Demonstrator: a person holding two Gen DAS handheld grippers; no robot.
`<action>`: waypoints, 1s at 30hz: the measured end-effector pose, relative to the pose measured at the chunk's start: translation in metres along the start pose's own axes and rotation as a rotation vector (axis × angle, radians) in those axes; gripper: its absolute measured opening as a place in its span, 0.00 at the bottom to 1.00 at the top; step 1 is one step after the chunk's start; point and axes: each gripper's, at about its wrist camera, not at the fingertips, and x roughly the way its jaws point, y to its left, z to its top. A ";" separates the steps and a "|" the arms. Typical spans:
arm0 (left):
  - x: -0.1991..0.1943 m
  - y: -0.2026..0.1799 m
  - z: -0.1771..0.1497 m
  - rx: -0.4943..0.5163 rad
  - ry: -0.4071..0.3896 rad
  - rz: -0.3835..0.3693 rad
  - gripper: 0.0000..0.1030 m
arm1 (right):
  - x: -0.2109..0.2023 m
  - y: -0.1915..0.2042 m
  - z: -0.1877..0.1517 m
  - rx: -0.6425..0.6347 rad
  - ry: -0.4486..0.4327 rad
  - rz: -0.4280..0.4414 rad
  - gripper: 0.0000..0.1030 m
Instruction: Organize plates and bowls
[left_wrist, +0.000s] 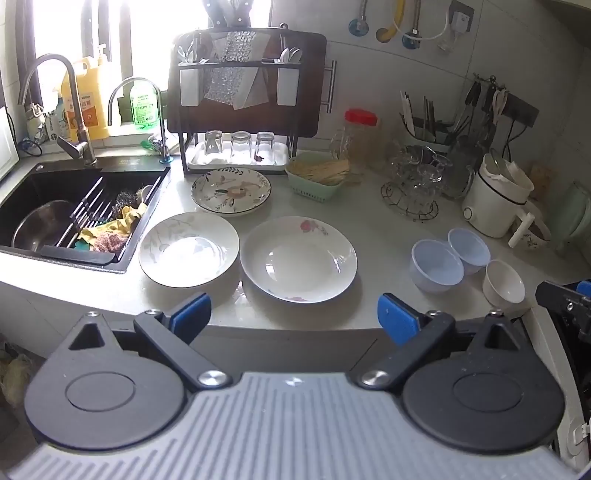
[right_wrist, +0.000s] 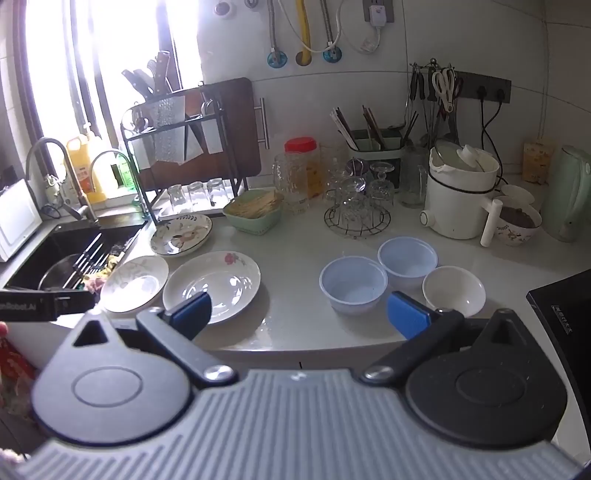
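Nothing is stacked yet: on the pale stone counter, three plates lie in the middle of the left wrist view and three bowls at its right. The white shallow plate with red flowers sits centre, the white plate with faint grey leaves just beside it on the left, and the cream plate with a dark leaf border above them, near the green plastic basket. Two pale blue round bowls and a small white ceramic bowl cluster at centre right of the right wrist view.

The left gripper hangs off the counter edge, jaws spread wide and empty; the right gripper likewise, facing the bowls.

A sensible start, I judge, is to take one plate by its raised rim, since the flat centre gives no purchase, lift it clear before carrying, and lower it squarely onto its neighbour. Glazed ware will likely slip, so grip deep over the rim.
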 end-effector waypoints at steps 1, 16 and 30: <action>-0.001 -0.003 0.000 0.005 -0.006 0.003 0.96 | 0.000 0.000 0.001 0.002 -0.005 -0.002 1.00; -0.005 0.006 0.004 -0.031 0.002 -0.018 0.96 | 0.008 0.003 0.005 0.027 -0.013 0.020 1.00; 0.003 0.007 0.007 -0.038 0.039 -0.040 0.96 | 0.011 0.001 0.002 0.040 -0.009 0.012 1.00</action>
